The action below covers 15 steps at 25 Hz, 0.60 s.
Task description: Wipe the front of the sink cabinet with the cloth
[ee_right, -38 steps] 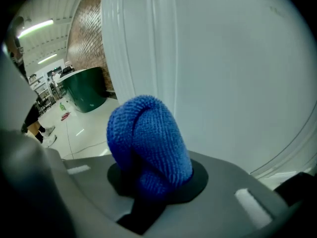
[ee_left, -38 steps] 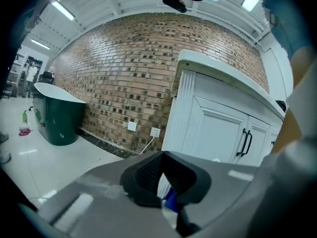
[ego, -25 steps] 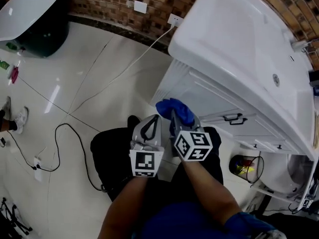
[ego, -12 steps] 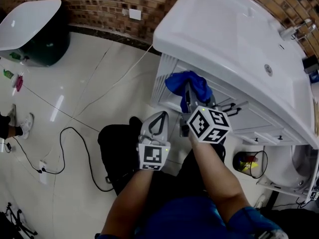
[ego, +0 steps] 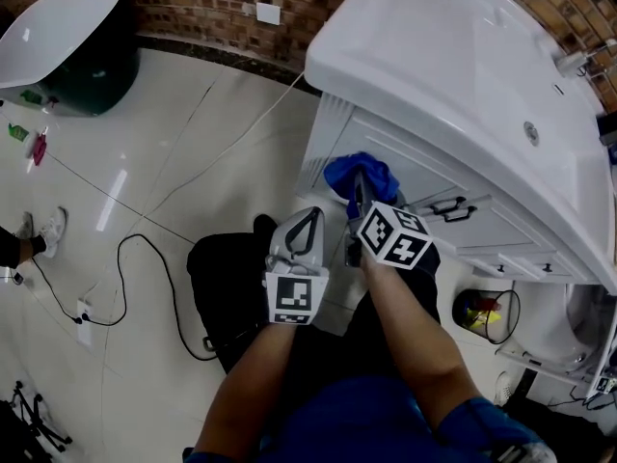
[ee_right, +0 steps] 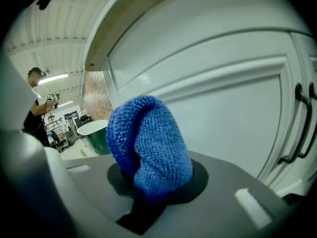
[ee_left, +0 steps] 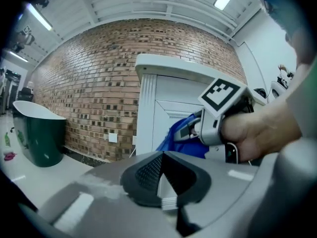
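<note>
A blue cloth (ego: pixel 361 176) (ee_right: pixel 147 143) (ee_left: pixel 182 138) is bunched in my right gripper (ego: pixel 355 197), whose jaws are shut on it. The cloth is held against the white panelled front of the sink cabinet (ego: pixel 405 177) (ee_right: pixel 233 108), near its left end, under the white sink top (ego: pixel 453 75). My left gripper (ego: pixel 303 231) hangs beside the right one, a little lower and away from the cabinet, shut with nothing in it. Black door handles (ego: pixel 451 210) (ee_right: pixel 297 128) lie to the right of the cloth.
A black bag (ego: pixel 227 287) sits on the tiled floor by my legs, with a black cable (ego: pixel 116 287) looping left. A white cord (ego: pixel 241 138) runs to a wall socket (ego: pixel 267 13). A green-based white tub (ego: pixel 67 46) stands far left. A small bin (ego: pixel 482 314) sits lower right.
My right gripper carried the cloth up to the cabinet front, then slid it slightly down and left along the panel. The left gripper has barely moved.
</note>
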Available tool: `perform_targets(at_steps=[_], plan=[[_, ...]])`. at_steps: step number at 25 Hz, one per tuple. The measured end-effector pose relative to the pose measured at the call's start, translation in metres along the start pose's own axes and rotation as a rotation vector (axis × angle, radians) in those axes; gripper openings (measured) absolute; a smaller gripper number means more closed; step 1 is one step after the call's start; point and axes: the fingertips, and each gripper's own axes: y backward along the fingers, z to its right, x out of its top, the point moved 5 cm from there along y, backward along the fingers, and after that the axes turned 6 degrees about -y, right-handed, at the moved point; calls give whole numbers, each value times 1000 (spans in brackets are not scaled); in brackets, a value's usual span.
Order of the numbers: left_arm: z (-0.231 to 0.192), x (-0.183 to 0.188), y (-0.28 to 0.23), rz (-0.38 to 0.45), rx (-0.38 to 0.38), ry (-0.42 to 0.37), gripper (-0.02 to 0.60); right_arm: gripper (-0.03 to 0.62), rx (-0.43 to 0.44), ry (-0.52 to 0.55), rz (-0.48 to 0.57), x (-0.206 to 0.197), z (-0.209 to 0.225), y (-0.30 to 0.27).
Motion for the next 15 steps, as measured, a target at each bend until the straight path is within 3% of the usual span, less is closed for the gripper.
perform_targets(at_steps=[10, 15], plan=[[-21, -16, -1, -73, 50, 53, 2, 72, -130, -17, -280, -110, 57, -61], [-35, -15, -5, -46, 92, 110, 2, 72, -204, -28, -412, -153, 80, -83]])
